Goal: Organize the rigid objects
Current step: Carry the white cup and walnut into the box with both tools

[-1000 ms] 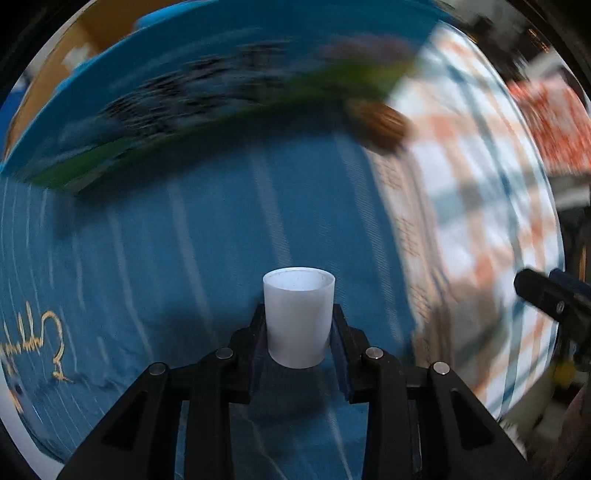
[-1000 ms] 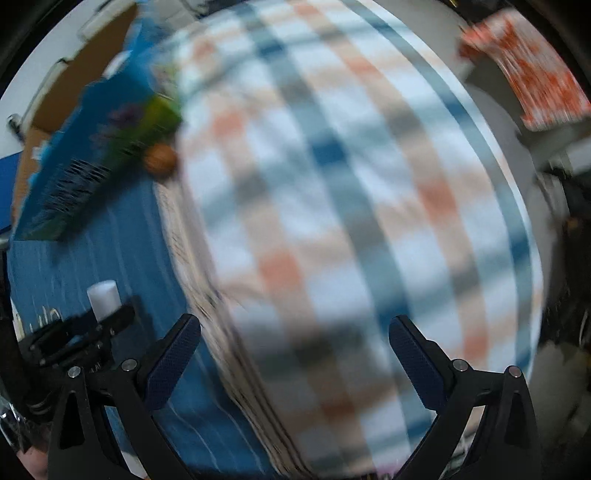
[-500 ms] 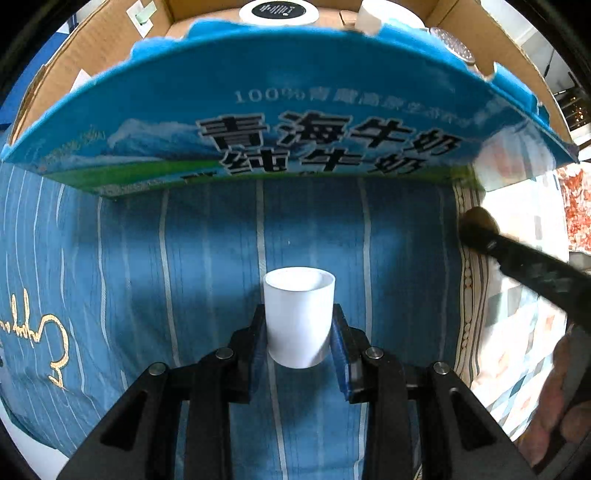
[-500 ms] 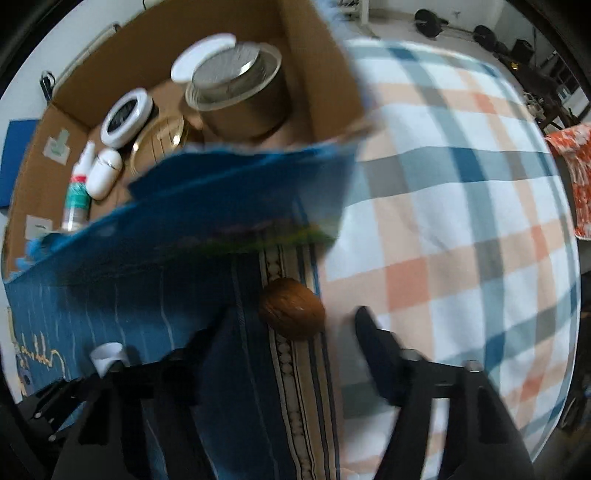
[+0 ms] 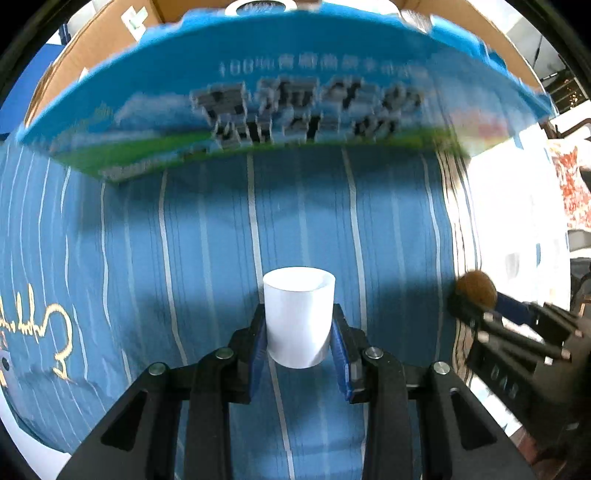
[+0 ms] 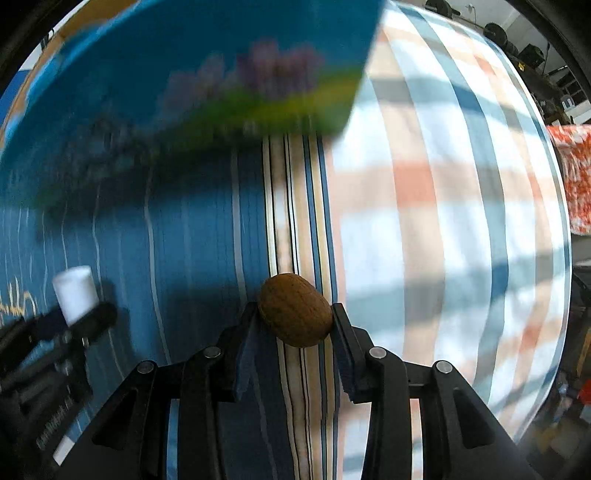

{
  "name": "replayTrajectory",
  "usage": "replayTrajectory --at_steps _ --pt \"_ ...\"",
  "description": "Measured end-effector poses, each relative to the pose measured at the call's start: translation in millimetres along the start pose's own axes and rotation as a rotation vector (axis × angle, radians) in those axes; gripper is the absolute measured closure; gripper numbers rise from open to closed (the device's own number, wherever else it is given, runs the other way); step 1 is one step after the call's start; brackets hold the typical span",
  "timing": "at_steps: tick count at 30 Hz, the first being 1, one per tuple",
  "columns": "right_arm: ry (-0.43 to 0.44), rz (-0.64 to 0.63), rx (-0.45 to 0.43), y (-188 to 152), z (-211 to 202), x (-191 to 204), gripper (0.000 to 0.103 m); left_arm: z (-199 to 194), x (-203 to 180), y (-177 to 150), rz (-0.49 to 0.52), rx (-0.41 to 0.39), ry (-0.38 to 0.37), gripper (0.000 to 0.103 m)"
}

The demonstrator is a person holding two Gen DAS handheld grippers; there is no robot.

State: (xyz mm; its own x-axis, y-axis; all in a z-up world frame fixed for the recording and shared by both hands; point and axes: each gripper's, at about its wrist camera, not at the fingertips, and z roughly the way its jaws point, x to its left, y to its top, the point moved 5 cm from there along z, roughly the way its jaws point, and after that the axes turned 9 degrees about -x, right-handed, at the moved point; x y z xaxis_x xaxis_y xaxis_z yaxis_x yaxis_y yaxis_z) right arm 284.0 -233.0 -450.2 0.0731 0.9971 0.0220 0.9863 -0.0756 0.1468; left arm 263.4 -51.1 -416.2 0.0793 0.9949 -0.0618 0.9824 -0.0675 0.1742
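Note:
My left gripper [image 5: 298, 334] is shut on a small white cup [image 5: 298, 315], held upright above the blue striped cloth [image 5: 184, 240]. My right gripper [image 6: 293, 325] is shut on a brown oval nut-like object [image 6: 294, 310], over the cloth's striped border. The right gripper with the brown object [image 5: 475, 288] shows at the right of the left wrist view. The left gripper with the white cup [image 6: 75, 293] shows at the left of the right wrist view. A cardboard box with a blue printed side [image 5: 280, 99] stands just ahead of both.
The box's blue wall [image 6: 207, 74] fills the upper left of the right wrist view. A checked cloth [image 6: 443, 221] lies to the right of the blue one. Items show blurred over the box's rim [image 5: 258, 5]. An orange patterned fabric [image 6: 574, 177] hangs far right.
My right gripper has closed on the brown object, which lay loose between open fingers half a second ago. The left gripper keeps hold of the white cup and has shifted slightly before the box.

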Motion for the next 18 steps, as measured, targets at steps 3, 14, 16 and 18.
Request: replayTrajectory --at_steps 3,14,16,18 --pt "0.003 0.007 0.039 -24.4 -1.1 -1.3 0.062 1.3 1.5 -15.9 -0.002 0.028 -0.009 0.074" --pt "-0.019 0.028 0.105 -55.4 4.2 1.5 0.062 19.3 6.2 -59.0 -0.007 0.103 -0.039 0.074" --pt "-0.028 0.025 0.128 -56.4 10.4 15.7 0.062 18.5 8.3 -61.8 -0.008 0.101 -0.038 0.074" --pt "-0.023 0.019 0.137 -57.3 10.9 20.7 0.063 21.4 12.1 -64.1 -0.019 0.096 -0.034 0.074"
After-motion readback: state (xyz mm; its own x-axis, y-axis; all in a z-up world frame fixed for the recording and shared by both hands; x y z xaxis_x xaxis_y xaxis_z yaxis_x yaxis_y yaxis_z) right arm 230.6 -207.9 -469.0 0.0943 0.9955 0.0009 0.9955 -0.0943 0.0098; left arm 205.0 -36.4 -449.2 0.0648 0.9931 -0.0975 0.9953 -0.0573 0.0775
